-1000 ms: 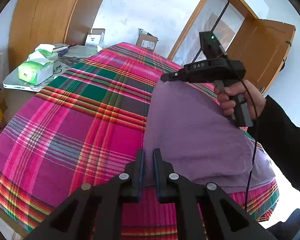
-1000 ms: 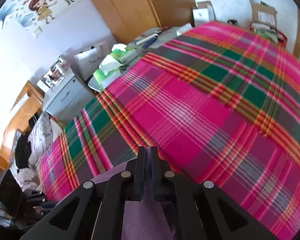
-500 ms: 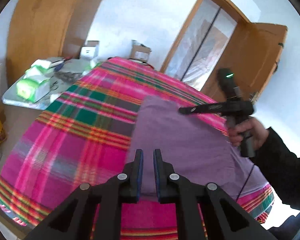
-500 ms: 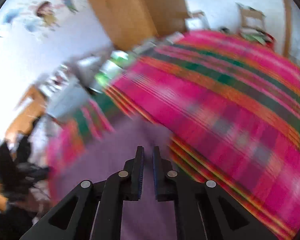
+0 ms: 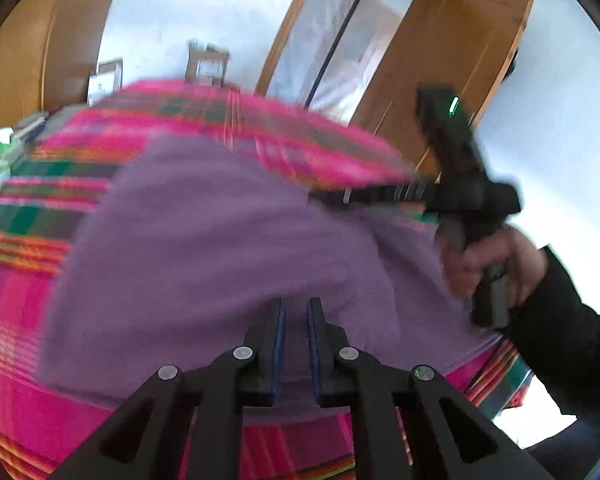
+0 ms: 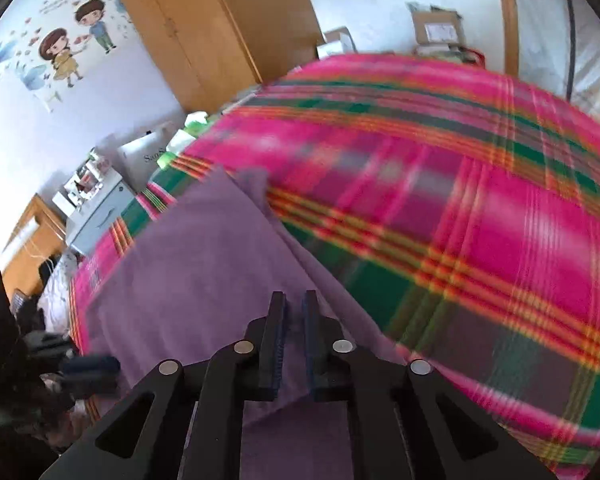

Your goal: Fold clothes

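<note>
A bed covered in a bright pink, green and orange plaid blanket (image 6: 480,200) fills the room's middle. Spread across it lies the purple garment (image 5: 204,240), a plain, matte, soft-looking cloth with no print, its far corner draping in loose folds. It looks light and limp, likely to sag and slide wherever it is unsupported, so the edges and corners seem the best places to grip, one at each end to keep it taut. The left gripper (image 5: 296,340) has its jaws nearly together with the near hem pinched between them. The right gripper (image 6: 294,340), held by a dark-sleeved person's hand (image 5: 496,260), is closing its narrow jaws on another edge of the cloth.
</note>
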Action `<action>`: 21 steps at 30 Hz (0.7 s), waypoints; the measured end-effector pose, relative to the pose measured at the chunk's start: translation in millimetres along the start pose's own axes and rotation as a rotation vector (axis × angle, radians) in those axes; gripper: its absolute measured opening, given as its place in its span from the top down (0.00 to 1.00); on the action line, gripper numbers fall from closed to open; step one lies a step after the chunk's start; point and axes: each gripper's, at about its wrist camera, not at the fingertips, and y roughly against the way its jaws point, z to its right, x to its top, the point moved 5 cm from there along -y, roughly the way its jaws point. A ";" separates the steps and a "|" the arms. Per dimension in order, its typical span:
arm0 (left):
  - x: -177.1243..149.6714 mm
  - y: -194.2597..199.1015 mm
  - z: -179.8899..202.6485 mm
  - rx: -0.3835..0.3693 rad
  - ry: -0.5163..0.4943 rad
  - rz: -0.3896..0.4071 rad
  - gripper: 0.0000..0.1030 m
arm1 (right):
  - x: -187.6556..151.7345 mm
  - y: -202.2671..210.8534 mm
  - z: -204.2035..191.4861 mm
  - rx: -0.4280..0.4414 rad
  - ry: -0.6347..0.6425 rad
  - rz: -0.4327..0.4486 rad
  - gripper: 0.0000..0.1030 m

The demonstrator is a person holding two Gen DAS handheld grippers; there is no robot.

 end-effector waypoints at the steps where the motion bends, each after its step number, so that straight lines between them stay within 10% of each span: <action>1: -1.8 1.7 2.0 0.004 -0.001 0.007 0.90 | -0.5 4.0 -0.9 -0.002 -0.003 0.014 0.95; 21: -5.1 30.8 13.3 0.049 -0.006 0.094 0.90 | -34.5 38.6 -20.9 0.052 -0.042 0.124 0.89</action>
